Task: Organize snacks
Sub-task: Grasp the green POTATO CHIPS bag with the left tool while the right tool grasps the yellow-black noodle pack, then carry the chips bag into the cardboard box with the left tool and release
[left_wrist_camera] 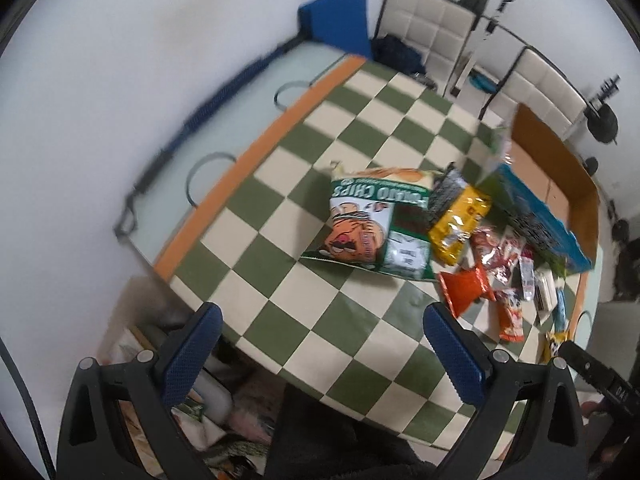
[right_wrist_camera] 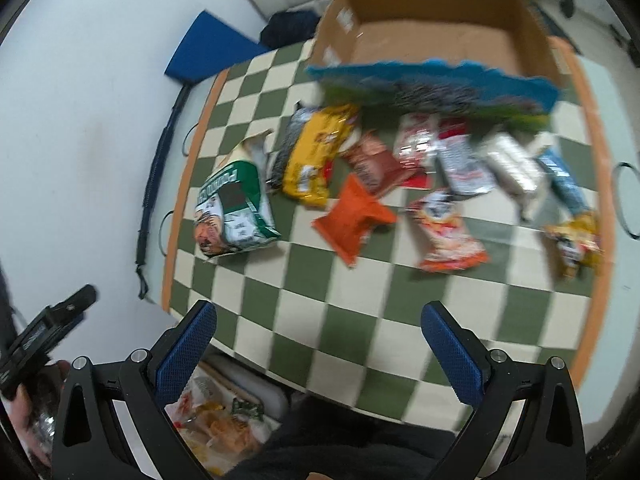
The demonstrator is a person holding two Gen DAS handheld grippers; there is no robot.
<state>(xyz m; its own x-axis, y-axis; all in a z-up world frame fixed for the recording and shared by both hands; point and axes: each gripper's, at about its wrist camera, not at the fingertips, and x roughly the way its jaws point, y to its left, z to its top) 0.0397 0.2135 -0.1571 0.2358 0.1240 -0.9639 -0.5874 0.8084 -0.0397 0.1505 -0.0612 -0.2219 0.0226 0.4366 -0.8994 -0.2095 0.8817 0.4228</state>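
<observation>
Several snack packets lie on the green-and-cream checkered table (left_wrist_camera: pixel 340 320) (right_wrist_camera: pixel 360 312). A green potato chips bag (left_wrist_camera: pixel 368 228) (right_wrist_camera: pixel 232 208) lies furthest left, beside a yellow packet (left_wrist_camera: pixel 460 224) (right_wrist_camera: pixel 316 156) and an orange packet (left_wrist_camera: pixel 464 288) (right_wrist_camera: pixel 352 216). A large blue-topped bag (left_wrist_camera: pixel 536 216) (right_wrist_camera: pixel 436 84) leans against an open cardboard box (left_wrist_camera: pixel 556 172) (right_wrist_camera: pixel 432 20). My left gripper (left_wrist_camera: pixel 324 348) is open above the table's near edge, holding nothing. My right gripper (right_wrist_camera: pixel 320 344) is open too, short of the packets.
White padded chairs (left_wrist_camera: pixel 432 28) stand beyond the table's far edge, with a blue panel (left_wrist_camera: pixel 340 16) (right_wrist_camera: pixel 216 44) against the wall. More small packets (right_wrist_camera: pixel 452 232) spread to the right, near the orange border. Bags of stuff (right_wrist_camera: pixel 216 416) lie on the floor below the near edge.
</observation>
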